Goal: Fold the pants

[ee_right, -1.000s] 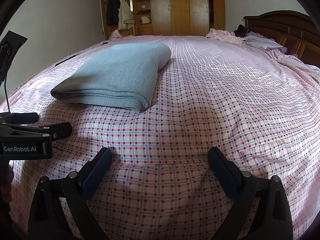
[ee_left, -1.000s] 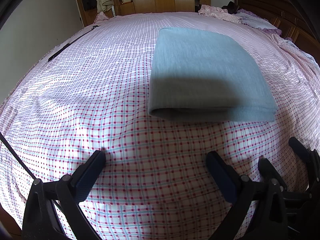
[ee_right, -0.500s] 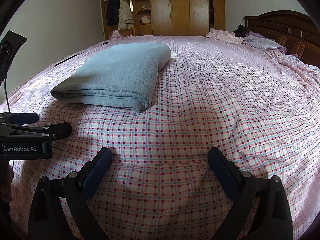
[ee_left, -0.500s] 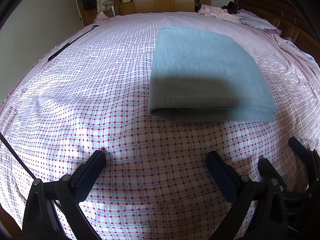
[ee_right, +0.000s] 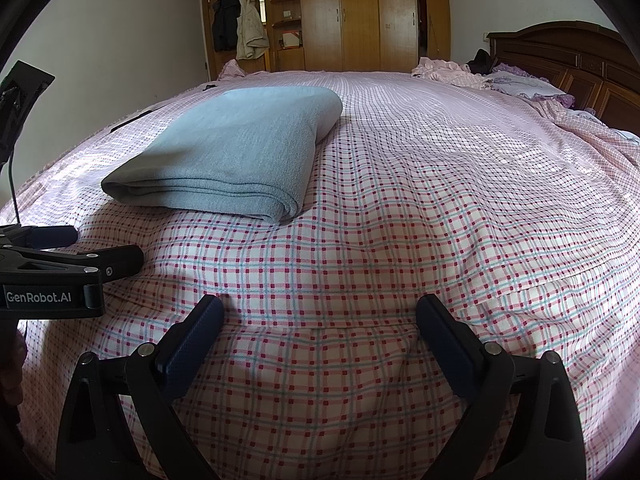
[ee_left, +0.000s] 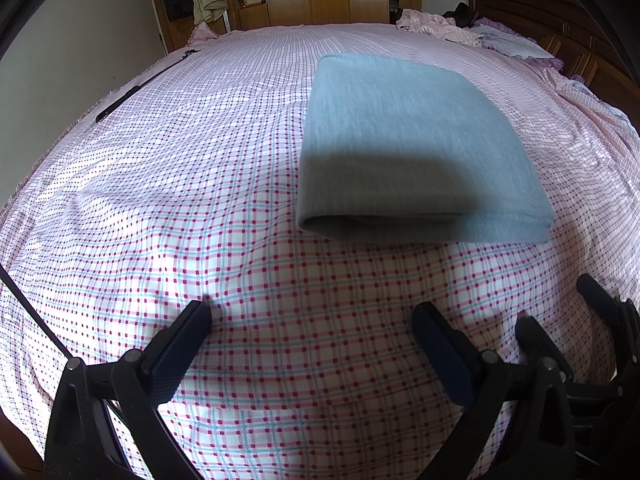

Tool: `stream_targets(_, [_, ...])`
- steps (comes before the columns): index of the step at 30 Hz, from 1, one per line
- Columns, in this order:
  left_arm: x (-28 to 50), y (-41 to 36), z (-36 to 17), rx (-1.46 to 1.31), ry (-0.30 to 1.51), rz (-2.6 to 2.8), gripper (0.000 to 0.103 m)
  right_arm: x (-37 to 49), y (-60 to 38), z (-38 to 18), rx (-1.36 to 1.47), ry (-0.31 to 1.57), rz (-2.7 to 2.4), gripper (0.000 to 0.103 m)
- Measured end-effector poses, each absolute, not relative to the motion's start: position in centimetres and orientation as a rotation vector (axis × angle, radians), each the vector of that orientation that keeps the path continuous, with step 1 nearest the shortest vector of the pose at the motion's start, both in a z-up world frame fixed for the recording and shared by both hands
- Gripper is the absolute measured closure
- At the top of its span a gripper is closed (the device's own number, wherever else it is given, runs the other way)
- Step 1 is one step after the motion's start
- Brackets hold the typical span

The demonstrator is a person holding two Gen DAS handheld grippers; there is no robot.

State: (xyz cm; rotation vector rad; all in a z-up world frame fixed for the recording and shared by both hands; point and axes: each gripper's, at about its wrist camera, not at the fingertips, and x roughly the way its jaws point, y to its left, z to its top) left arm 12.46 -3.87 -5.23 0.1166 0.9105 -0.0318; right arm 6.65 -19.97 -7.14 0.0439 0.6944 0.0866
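Bed: checked pink sheet, spread under both my tools.
Pants: folded into a grey-blue rectangle, flat on the bed, ahead of my left fingers and ahead-left of my right fingers.
Left fingers: spread wide, holding nothing.
Right fingers: spread wide, holding nothing.

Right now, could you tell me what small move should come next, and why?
Probably none beyond lifting both tools away: the blue-grey pants already lie folded in a neat stack on the checked bedspread, and the left tool and right tool are open, holding nothing.
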Motion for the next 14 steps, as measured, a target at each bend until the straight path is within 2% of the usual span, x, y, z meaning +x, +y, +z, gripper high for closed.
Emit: stream_targets(14, [12.32, -3.85, -5.25, 0.116, 0.912, -0.032, 0.0, 6.61, -19.93, -7.18, 0.043, 0.694, 0.087, 0.01])
